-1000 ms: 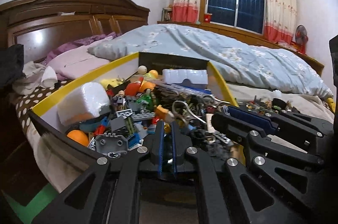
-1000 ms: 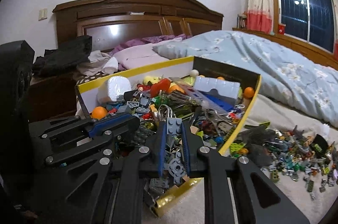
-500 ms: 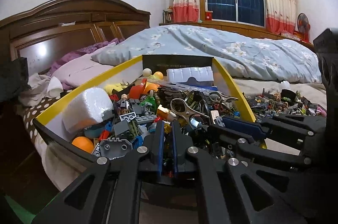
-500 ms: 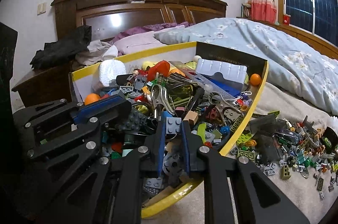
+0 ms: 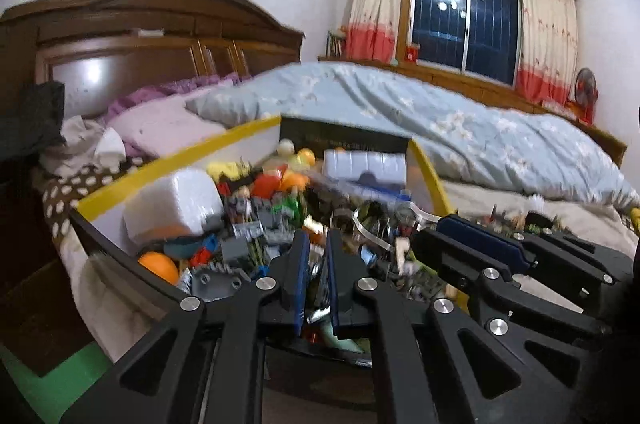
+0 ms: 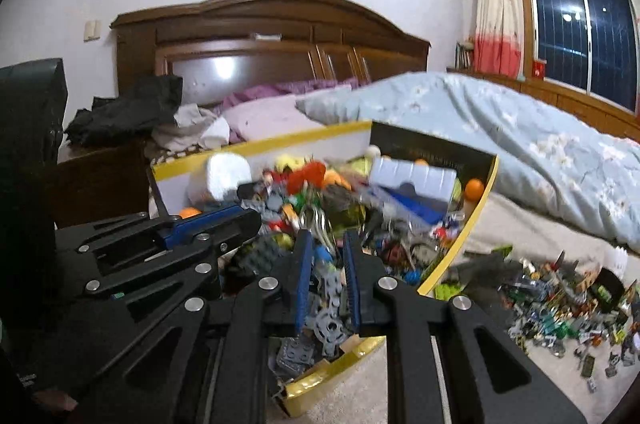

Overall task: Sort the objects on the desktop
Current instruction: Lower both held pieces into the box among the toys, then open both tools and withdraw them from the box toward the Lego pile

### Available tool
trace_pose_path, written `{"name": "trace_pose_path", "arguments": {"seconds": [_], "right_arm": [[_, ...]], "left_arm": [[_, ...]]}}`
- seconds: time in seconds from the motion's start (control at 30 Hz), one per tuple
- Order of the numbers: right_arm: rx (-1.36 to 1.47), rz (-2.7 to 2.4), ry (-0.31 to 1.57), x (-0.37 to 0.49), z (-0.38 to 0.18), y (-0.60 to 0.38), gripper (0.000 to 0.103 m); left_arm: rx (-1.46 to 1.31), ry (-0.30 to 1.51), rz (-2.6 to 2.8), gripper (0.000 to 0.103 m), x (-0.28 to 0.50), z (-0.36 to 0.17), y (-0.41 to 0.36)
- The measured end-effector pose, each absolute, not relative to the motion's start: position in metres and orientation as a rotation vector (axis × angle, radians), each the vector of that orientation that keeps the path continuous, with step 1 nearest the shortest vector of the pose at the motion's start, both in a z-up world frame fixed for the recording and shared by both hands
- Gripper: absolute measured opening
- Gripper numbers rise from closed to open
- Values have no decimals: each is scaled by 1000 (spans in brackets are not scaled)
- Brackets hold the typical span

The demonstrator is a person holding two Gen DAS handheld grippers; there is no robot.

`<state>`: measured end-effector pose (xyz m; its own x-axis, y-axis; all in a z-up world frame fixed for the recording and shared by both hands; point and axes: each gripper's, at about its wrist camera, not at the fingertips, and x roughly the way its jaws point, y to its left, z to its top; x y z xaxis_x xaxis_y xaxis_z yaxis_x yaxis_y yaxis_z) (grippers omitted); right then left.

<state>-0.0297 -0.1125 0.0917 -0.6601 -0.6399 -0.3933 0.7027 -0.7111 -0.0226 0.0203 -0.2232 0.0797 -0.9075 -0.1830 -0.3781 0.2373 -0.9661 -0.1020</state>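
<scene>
A yellow-rimmed cardboard box stands on the bed, filled with toy bricks, orange balls, a white foam block and a clear plastic case. My left gripper hovers over the box's near edge, its jaws a narrow slit with nothing clearly gripped. Over the near corner, my right gripper is shut on a small blue-grey brick, which is blurred. A grey gear piece lies below it.
Several small pieces lie scattered in a pile on the beige sheet right of the box. A blue flowered quilt rises behind it. A wooden headboard and dark clothes are at the back left.
Both views wobble and are blurred now. The right view dipped toward the box, then rose again. The brick stays between the right fingers. The box has not moved.
</scene>
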Motion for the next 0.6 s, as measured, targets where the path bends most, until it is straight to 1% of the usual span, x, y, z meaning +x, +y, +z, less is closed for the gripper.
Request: {"name": "trace_pose_path", "arguments": {"seconds": [0.07,0.17,0.23,0.3,0.37,0.43,0.47,0.5,0.53,0.57,0.6], "right_arm": [[458,-2330,213,-28,98,-111,16],[456,-2368,211,-28,101,-110,26],[469,-2393,212,-31,100,-109,34],[493,-2412,204,-34,97,-108,40],[505,-2424,203,-37,95,-106,43],[501,-2437,220,-36,94,-105,47],[496,-2447,219,-36,95,-103,48],[496,-2463,212,-35,97,-99,54],[500,-2475,198,-35,99,-93,63],[504,-2489,175,-35,101,-84,69],[506,-2501,162,-34,103,-75,81]], "left_arm": [[497,187,-2853,11,24,85,-221],[467,153,-2816,12,27,89,-219],[468,109,-2789,12,27,89,-216],[470,59,-2773,12,27,87,-214],[469,47,-2766,17,27,87,-214],[453,63,-2762,27,30,88,-217],[447,80,-2767,29,32,90,-218],[436,103,-2780,34,34,91,-219],[413,142,-2802,39,37,94,-221],[395,171,-2822,42,38,95,-220],[386,195,-2845,50,39,97,-219]]}}
